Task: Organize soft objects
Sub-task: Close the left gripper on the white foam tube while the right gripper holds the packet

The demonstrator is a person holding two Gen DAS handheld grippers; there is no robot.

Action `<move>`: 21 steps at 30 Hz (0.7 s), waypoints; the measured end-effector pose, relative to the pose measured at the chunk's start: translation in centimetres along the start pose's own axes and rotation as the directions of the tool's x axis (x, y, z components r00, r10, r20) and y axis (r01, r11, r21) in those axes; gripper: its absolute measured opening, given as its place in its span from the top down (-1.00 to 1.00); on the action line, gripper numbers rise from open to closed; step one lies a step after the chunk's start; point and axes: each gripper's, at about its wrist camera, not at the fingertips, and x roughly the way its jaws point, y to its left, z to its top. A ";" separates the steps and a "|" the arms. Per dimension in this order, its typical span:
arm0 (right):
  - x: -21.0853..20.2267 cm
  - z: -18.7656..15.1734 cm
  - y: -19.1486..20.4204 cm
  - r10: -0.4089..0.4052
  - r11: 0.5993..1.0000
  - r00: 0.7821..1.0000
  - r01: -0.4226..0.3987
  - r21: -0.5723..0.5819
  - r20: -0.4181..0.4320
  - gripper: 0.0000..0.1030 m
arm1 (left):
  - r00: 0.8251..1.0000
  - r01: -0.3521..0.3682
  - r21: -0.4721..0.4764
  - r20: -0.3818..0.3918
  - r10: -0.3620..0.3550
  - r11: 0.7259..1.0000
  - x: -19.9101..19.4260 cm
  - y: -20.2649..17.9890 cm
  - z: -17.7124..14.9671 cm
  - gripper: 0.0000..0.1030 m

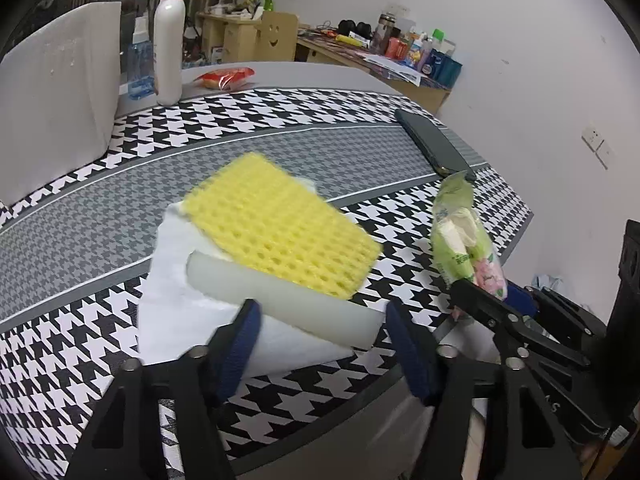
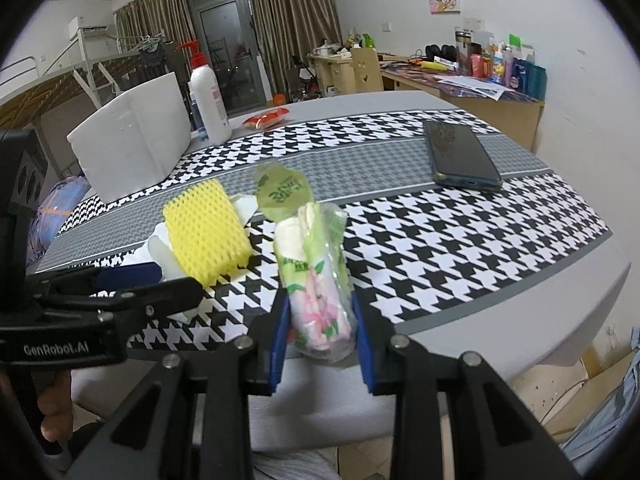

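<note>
While right gripper (image 2: 318, 344) clamps tissue pack (image 2: 316, 280), foam stack (image 1: 280, 264) sits ahead of left gripper (image 1: 322, 322).

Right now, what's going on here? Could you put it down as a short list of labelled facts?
Surface: table with houndstooth cloth
Right gripper: shut on the tissue pack, held upright
Left gripper: jaws open either side of the white foam piece
Stack: yellow foam net lies on the white foam piece and a white sheet
Elsewhere: phone, lotion bottle, white foam block
</note>
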 end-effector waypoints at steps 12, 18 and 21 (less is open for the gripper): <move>-0.2 0.2 0.5 -0.002 1.000 1.000 0.002 -0.006 0.012 0.32 | 1.000 0.019 0.031 0.002 -0.020 0.999 -1.1 0.5 -0.5 0.62; -0.1 0.5 1.0 0.006 1.000 1.000 -0.006 -0.018 0.019 0.32 | 0.999 -0.040 0.011 0.019 0.039 0.999 -2.5 2.2 -0.5 0.64; 0.0 0.6 1.3 0.010 1.000 1.000 -0.010 -0.025 0.022 0.32 | 0.996 -0.081 -0.001 0.024 0.081 0.997 -2.9 3.0 -0.5 0.63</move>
